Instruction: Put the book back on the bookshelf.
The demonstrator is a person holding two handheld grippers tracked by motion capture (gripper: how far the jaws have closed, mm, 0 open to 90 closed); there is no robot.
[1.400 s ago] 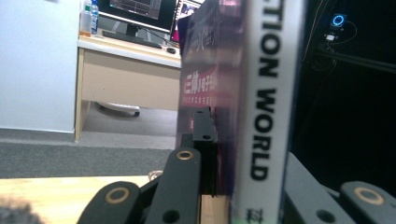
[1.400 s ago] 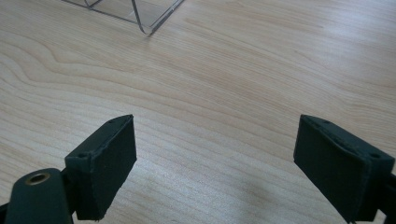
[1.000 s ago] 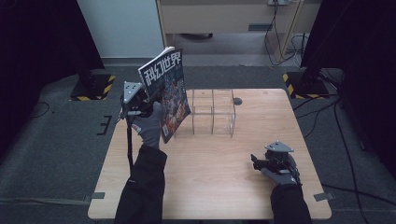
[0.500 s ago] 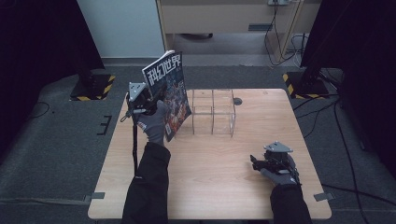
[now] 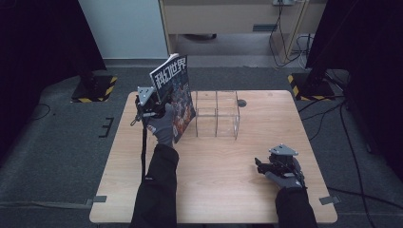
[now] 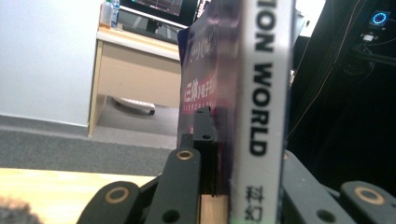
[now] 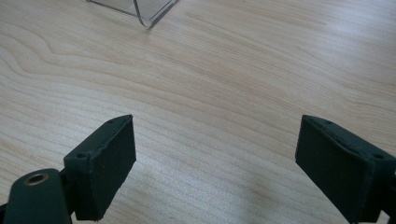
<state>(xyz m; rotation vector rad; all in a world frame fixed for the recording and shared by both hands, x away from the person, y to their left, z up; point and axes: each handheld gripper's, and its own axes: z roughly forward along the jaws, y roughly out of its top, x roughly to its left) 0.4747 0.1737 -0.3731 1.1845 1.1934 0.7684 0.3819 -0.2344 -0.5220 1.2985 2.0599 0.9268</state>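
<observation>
Magazine clamped upright in left gripper, now lower and nearer clear acrylic organizer than a second ago; likely insertion next. Right gripper wide open, empty, resting on table

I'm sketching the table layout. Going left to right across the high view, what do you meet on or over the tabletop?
Left gripper → magazine → clear plastic organizer → right gripper
</observation>
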